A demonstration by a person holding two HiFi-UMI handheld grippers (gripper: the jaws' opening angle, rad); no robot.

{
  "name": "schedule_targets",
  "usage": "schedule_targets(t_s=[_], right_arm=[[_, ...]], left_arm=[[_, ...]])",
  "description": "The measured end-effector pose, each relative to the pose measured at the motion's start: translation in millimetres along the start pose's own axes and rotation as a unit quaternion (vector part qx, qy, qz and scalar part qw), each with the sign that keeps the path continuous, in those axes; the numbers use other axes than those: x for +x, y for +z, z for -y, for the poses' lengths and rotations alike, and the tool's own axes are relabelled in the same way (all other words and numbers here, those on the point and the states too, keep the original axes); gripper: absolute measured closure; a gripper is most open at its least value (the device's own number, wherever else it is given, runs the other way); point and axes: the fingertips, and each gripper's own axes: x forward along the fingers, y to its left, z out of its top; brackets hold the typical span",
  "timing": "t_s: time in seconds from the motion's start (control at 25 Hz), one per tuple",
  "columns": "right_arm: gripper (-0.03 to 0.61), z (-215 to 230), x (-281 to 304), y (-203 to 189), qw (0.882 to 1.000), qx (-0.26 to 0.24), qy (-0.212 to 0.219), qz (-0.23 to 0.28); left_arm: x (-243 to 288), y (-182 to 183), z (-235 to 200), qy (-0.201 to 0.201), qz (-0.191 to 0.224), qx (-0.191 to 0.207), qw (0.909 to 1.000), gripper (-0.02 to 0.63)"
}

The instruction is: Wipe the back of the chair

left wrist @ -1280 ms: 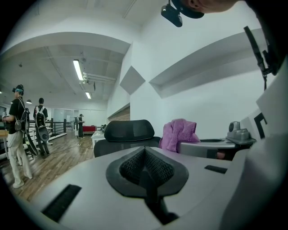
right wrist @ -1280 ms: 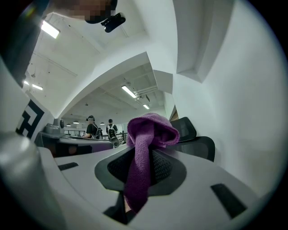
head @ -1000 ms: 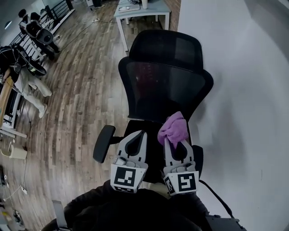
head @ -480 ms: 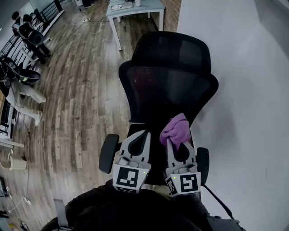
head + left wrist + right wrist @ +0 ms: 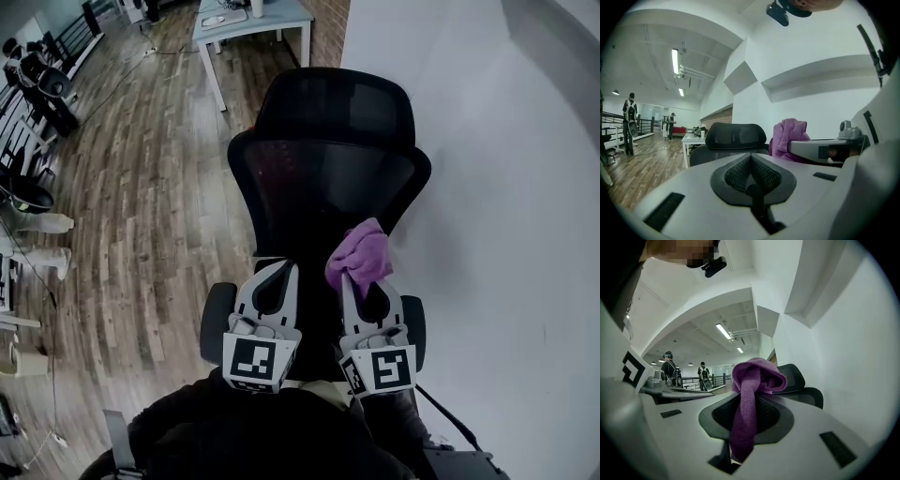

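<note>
A black mesh office chair (image 5: 323,178) stands below me, its back and headrest (image 5: 337,105) turned toward me. My right gripper (image 5: 361,272) is shut on a purple cloth (image 5: 361,255), which bunches over its tips at the lower right of the chair back. In the right gripper view the cloth (image 5: 752,401) hangs down between the jaws. My left gripper (image 5: 274,267) is shut with nothing in it and sits just left of the right one, low against the chair back. In the left gripper view the headrest (image 5: 736,137) and cloth (image 5: 787,136) lie ahead.
A white wall (image 5: 506,187) runs close along the chair's right side. A grey table (image 5: 248,23) stands beyond the chair. Wood floor (image 5: 150,187) spreads to the left, with other chairs (image 5: 37,75) at its far edge. Two people (image 5: 670,369) stand far off.
Both grippers have risen slightly along the chair back, the cloth going with the right one. The head view has shifted, so the chair sits a little further left.
</note>
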Motion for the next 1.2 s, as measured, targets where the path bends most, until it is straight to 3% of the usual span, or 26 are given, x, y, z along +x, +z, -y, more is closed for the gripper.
schedule_targets(t_s=[0.2,0.4,0.64,0.84,1.04,1.2], right_arm=[[0.508,21.5,-15.7,-4.2,1.0,0.015,0.021,0.002],[0.508,21.0,1.1,-8.0,0.999,0.018,0.041,0.002],[0.508,8.4,50.7,-4.5,0.999,-0.001,0.048,0.007],[0.508,-1.5,108.0,21.2,0.998,-0.023,0.048,0.016],[0.508,-11.4,170.8,43.5,0.997,-0.044,0.061,0.023],[0.508,-15.6,219.5,59.2,0.995,-0.065,0.074,0.029]], left_arm=[[0.7,7.7,30.3,0.02,0.004,-0.003,0.9998,0.611],[2.8,-1.1,19.1,0.027,-0.014,0.022,0.9993,0.611],[9.1,2.2,-25.3,0.042,0.013,-0.007,0.999,0.611],[18.7,14.9,-75.3,0.048,0.027,-0.015,0.9984,0.611],[28.9,10.9,-122.4,0.068,0.023,-0.038,0.9967,0.611],[39.9,-2.5,-153.6,0.079,0.013,-0.027,0.9964,0.611]])
